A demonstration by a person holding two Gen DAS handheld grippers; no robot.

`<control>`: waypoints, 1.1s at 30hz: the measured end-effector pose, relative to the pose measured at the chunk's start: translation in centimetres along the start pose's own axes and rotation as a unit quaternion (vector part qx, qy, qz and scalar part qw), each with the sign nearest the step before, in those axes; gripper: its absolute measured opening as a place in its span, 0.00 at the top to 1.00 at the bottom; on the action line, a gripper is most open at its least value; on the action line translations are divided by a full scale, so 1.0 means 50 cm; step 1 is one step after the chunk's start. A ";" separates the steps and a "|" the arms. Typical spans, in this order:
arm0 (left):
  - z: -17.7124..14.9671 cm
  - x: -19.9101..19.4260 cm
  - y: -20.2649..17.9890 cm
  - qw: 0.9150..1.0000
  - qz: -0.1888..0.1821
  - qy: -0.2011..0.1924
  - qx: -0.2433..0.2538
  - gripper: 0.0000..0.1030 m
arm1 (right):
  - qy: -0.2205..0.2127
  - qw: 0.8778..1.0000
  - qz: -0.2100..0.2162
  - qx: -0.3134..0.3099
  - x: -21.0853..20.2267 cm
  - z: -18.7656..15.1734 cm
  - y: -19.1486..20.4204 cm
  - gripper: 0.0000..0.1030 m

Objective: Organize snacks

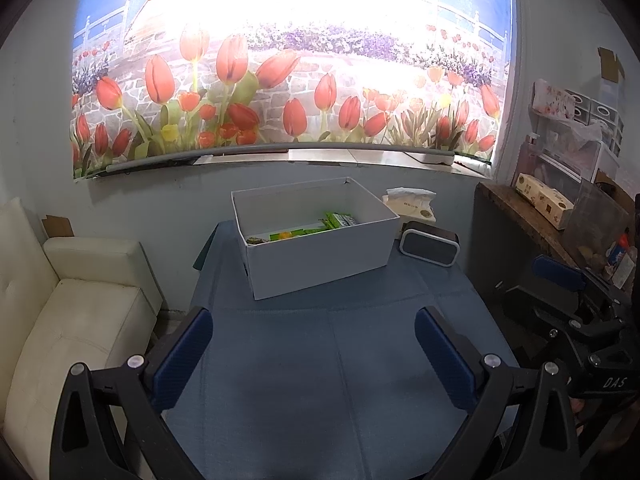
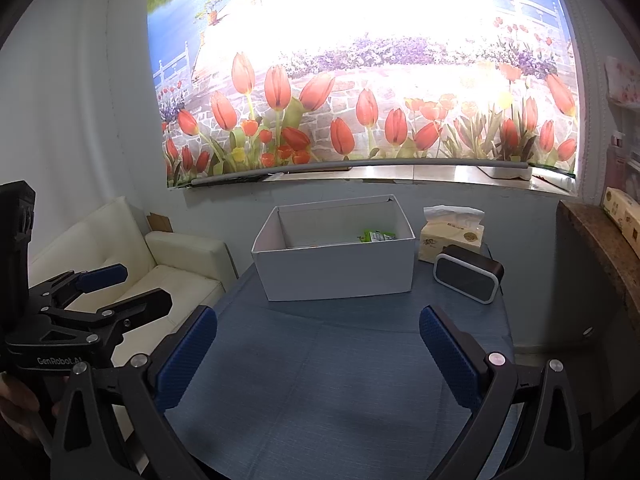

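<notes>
Two grippers hover low over a desk (image 1: 340, 360) covered in blue-grey cloth, both with jaws spread wide and nothing between them. Seen through its own camera, the left gripper (image 1: 314, 354) fills the bottom of the frame, its blue pads framing bare cloth; the right gripper (image 2: 318, 354) looks the same in its own view, and its body also shows at the lower right edge of the left view.

Around the desk: a cream sofa (image 1: 80, 320) at the lower left, a tulip-print blind (image 1: 288, 64) across the top of both views, and a cluttered wooden shelf (image 1: 532, 220) at the right edge. Right of centre, a pack of tissues (image 2: 452, 236) stands near the wall, with a small dark speaker (image 2: 468, 276) just in front of it, both just beside the box's right side. No object lies between the grippers and the box.

An open white box (image 1: 320, 260) sits at the centre of each frame, well apart from both grippers. Inside it lie green snack packets (image 1: 340, 220) against the far right, and a darker item at the near left corner, too small to identify
</notes>
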State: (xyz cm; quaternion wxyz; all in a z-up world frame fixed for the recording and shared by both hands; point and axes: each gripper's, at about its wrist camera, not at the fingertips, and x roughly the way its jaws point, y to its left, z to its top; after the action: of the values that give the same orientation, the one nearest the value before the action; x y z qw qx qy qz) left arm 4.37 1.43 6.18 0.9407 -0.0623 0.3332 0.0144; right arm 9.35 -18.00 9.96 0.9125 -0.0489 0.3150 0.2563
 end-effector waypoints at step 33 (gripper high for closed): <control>0.001 -0.003 -0.002 1.000 -0.013 -0.002 -0.005 0.00 | 0.001 1.000 0.001 -0.001 0.001 0.001 -0.003 0.00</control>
State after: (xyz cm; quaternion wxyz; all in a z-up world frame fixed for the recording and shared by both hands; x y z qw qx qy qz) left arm 4.30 1.32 6.34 0.9412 -0.0716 0.3303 0.0042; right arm 9.50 -18.11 9.96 0.9118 -0.0494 0.3159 0.2576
